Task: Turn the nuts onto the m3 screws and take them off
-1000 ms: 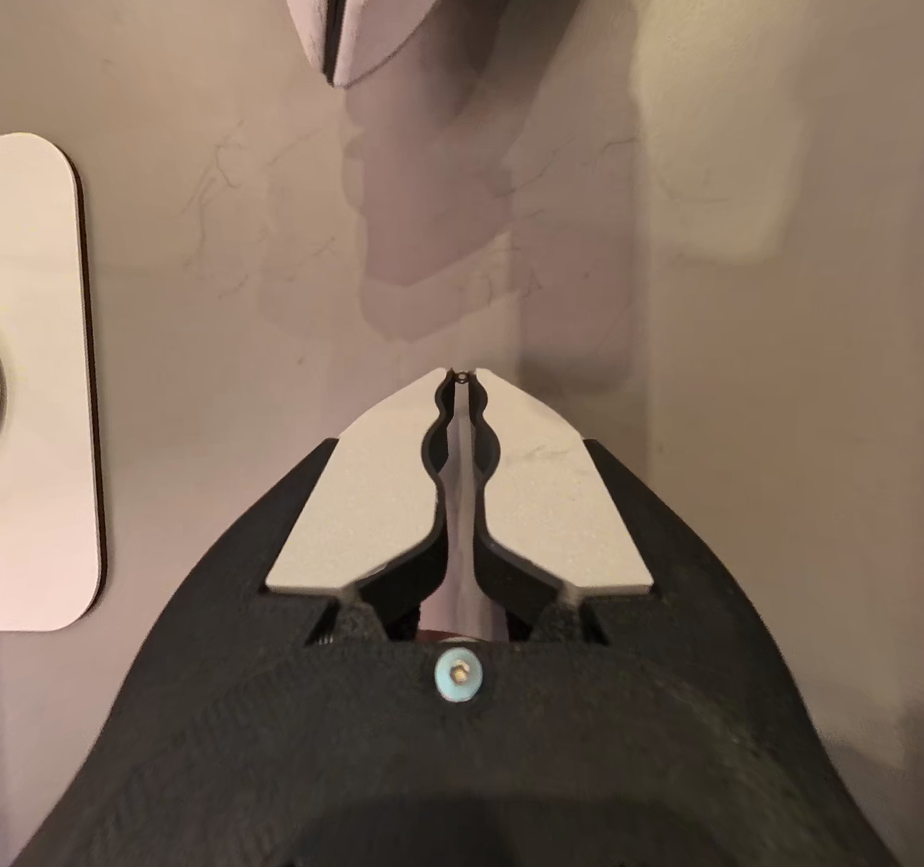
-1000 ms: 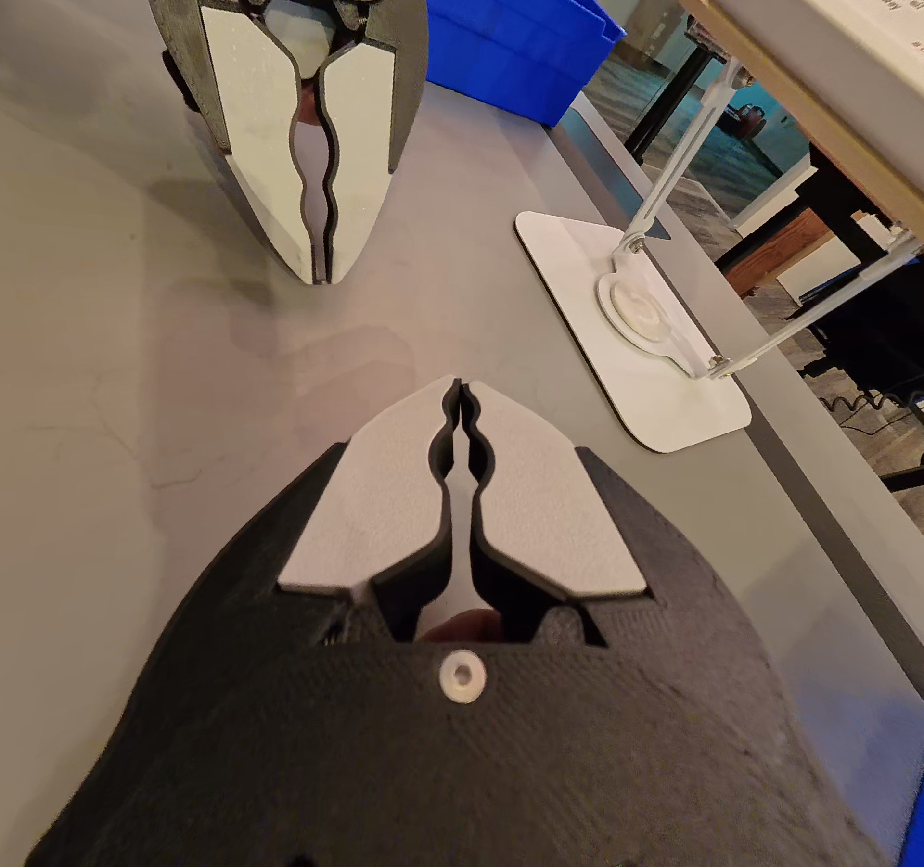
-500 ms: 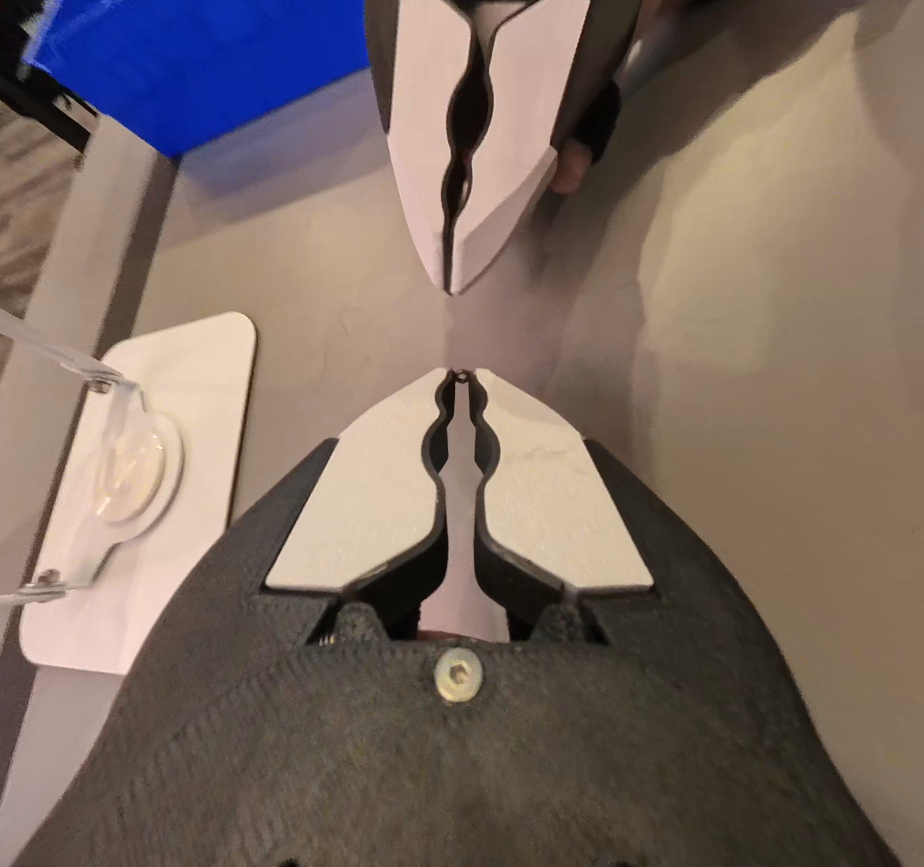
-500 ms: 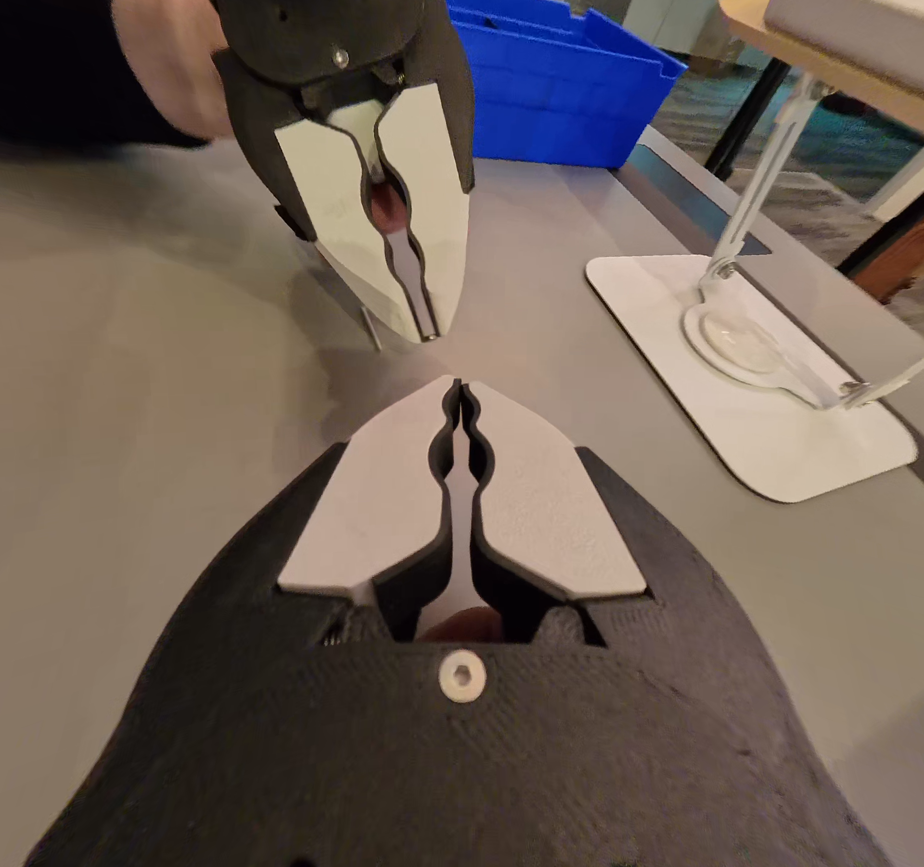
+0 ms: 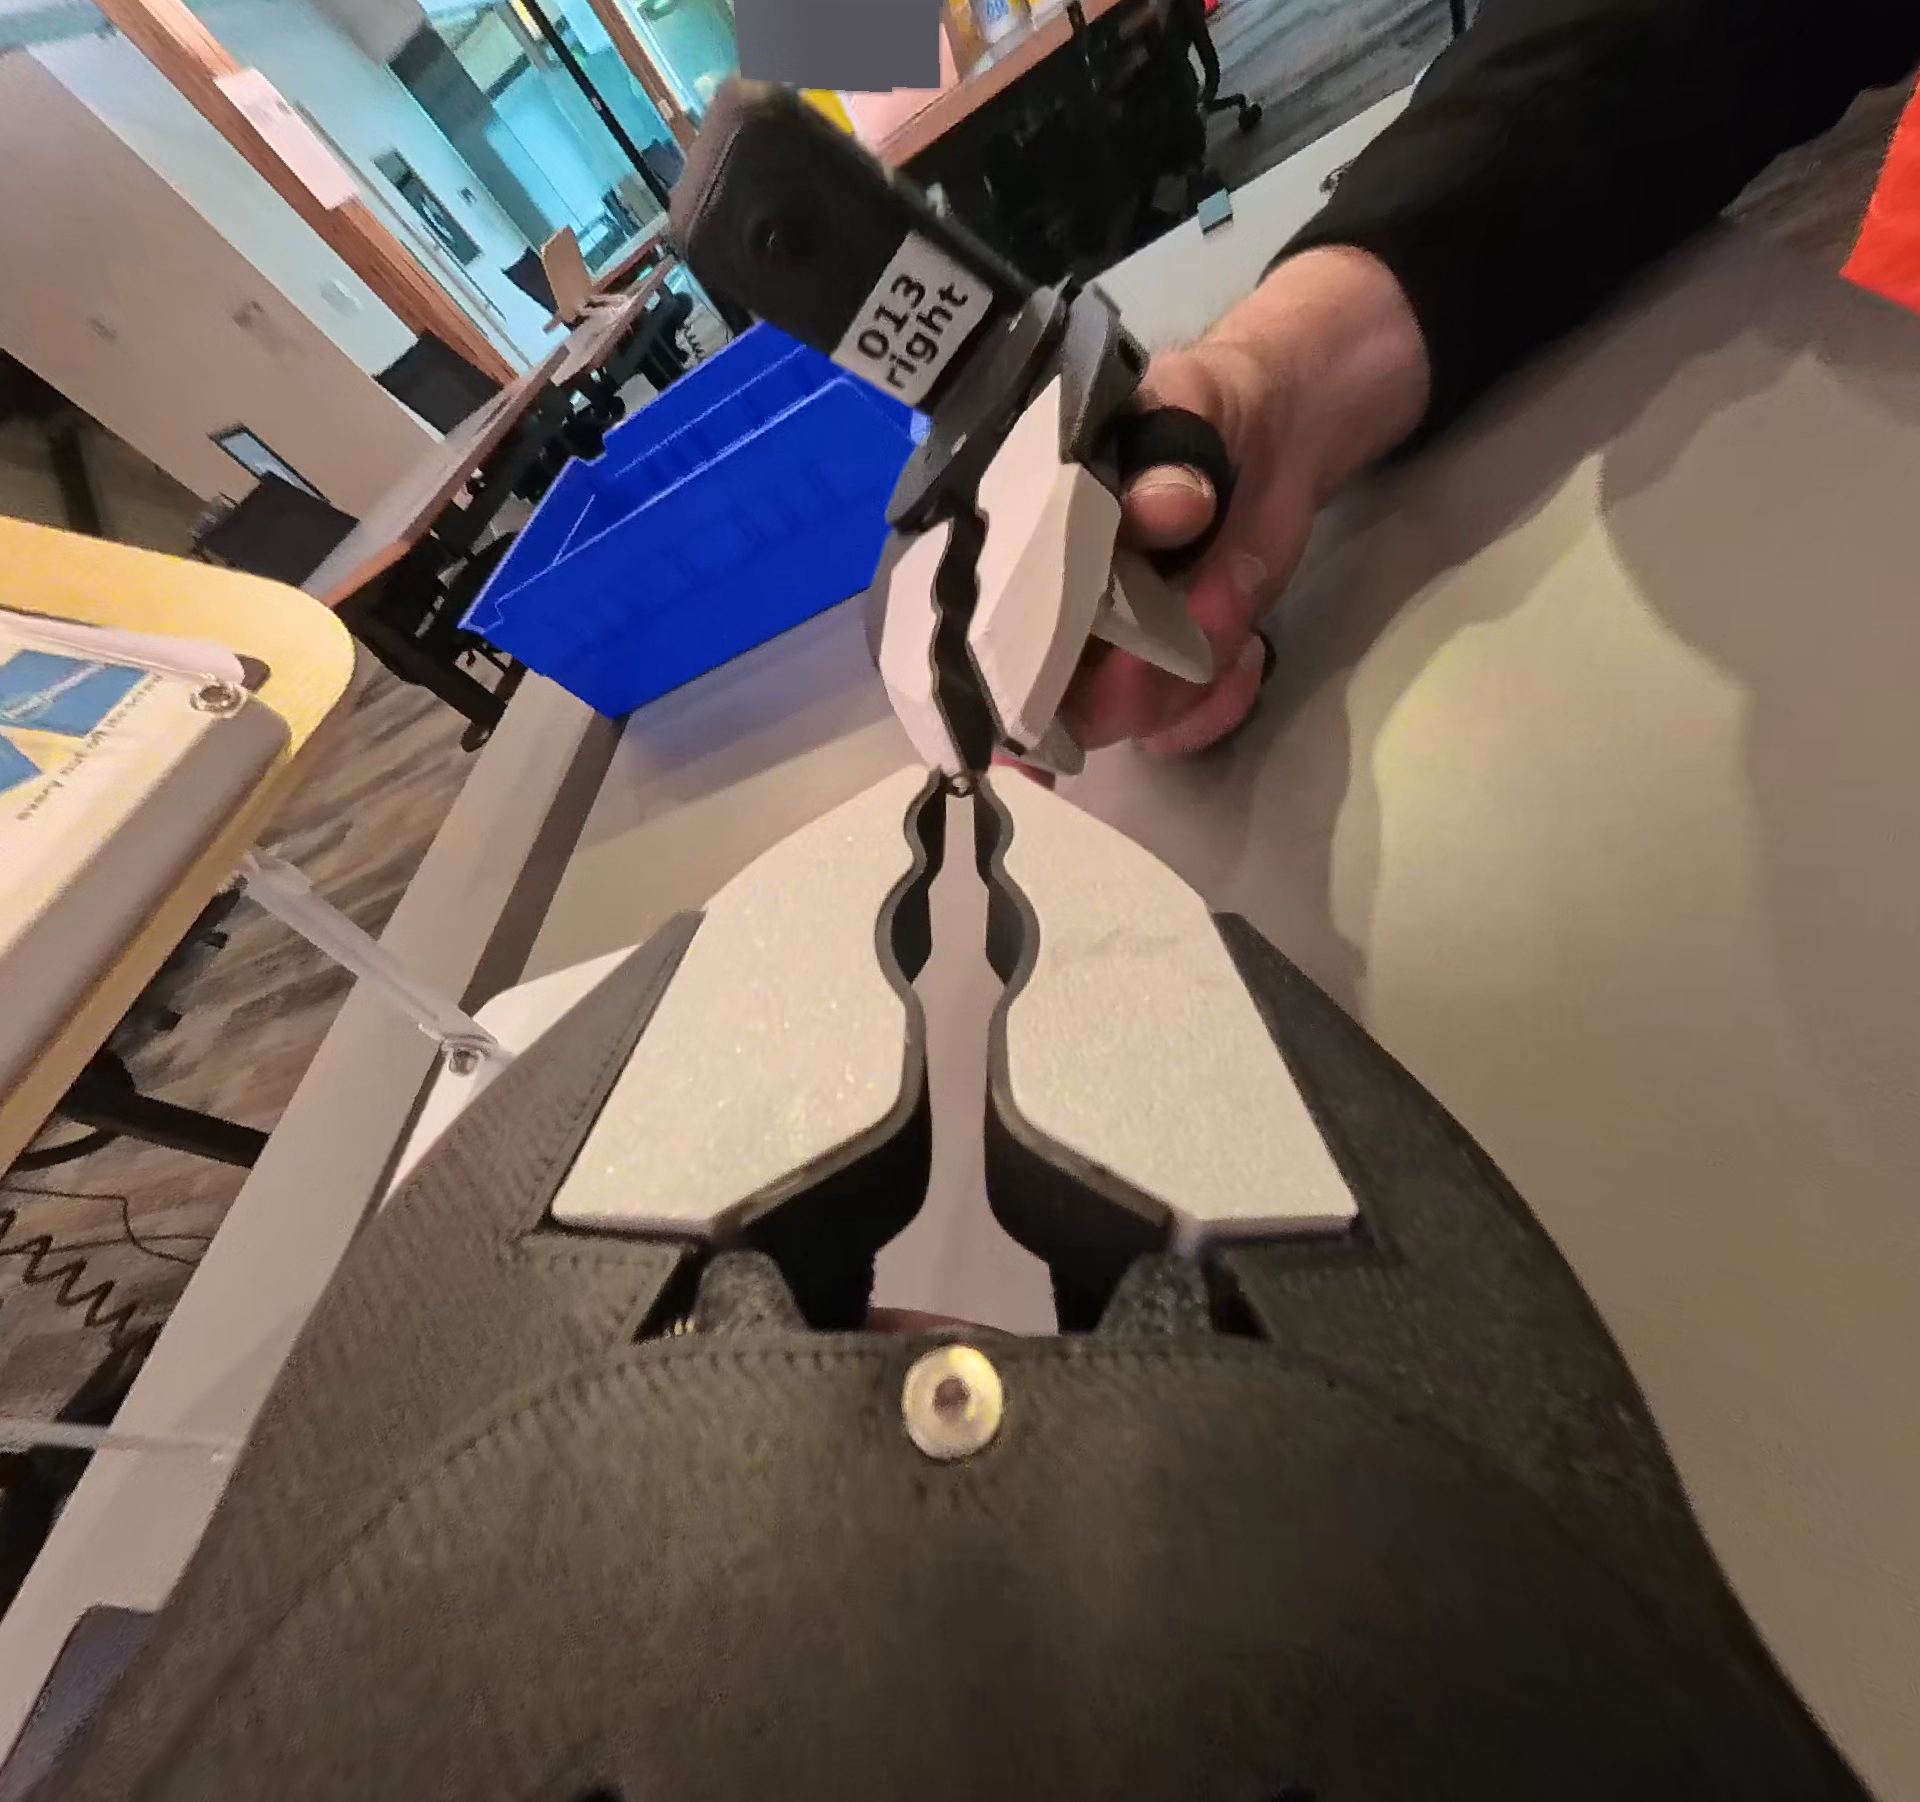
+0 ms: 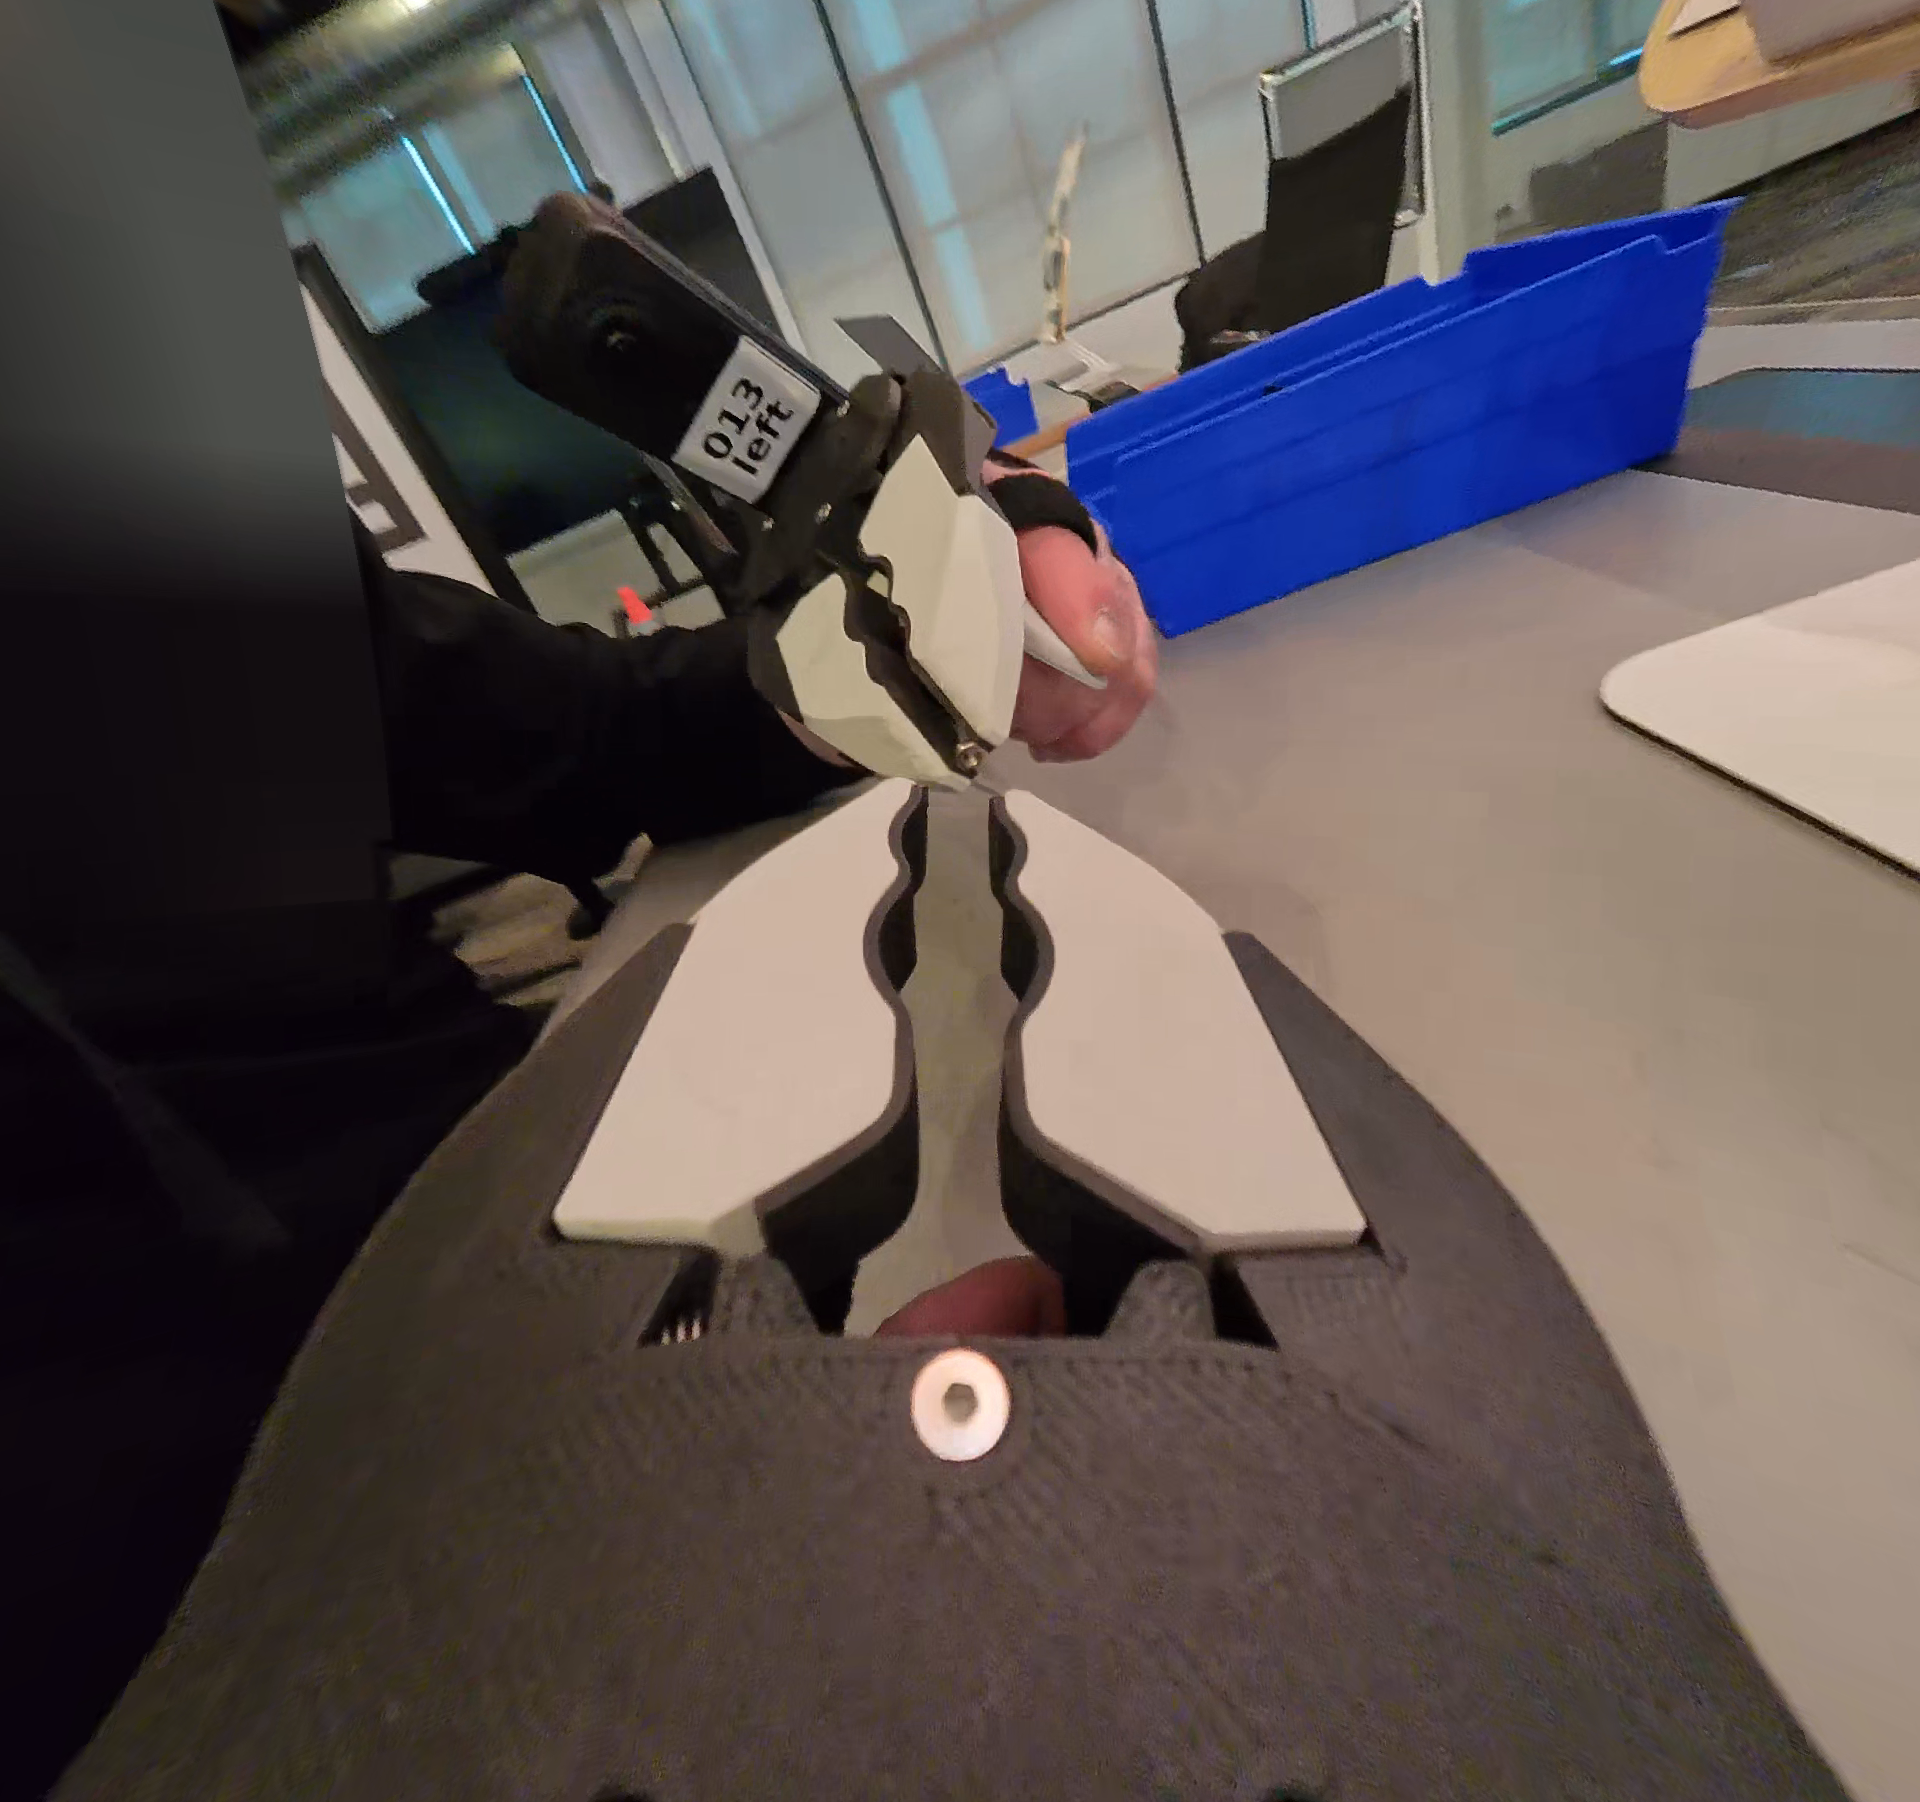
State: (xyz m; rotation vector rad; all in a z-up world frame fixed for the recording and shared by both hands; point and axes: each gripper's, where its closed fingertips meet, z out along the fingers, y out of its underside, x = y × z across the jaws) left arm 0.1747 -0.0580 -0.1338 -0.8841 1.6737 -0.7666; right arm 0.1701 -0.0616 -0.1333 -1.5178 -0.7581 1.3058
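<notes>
left tongs (image 5: 958, 788) pinching screw (image 6: 971, 763), right tongs (image 6: 961, 796) slightly spread, tips meeting

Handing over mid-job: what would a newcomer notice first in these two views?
Two grippers meeting tip to tip above the grey table: the left gripper pinches a tiny nut, and the right gripper faces it, slightly parted. Behind them, a bright blue bin sits at the table's far edge.
</notes>
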